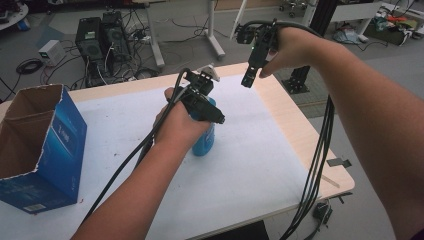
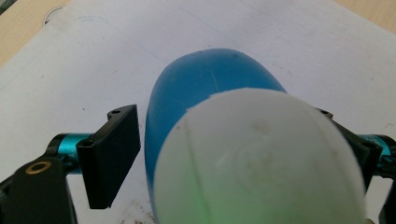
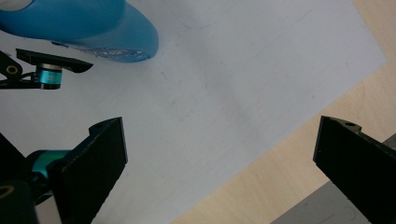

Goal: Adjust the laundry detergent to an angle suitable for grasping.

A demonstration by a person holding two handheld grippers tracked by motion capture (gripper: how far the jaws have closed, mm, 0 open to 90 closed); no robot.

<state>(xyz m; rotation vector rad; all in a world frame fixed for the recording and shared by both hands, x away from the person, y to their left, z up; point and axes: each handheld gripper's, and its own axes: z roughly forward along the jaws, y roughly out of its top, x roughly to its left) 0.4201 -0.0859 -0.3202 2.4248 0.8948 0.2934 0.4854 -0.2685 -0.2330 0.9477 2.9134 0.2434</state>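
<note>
2 claws at work: the left claw (image 2: 233,154) brackets the blue bottle (image 1: 205,137), left pad not yet touching; right claw (image 3: 219,168) hangs open at 1 o'clock — next, squeeze firm.

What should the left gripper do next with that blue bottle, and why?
Probably finish closing. The left gripper straddles the upright blue bottle below its white cap, yet a gap shows beside one pad. The right gripper hangs open, apart.
</note>
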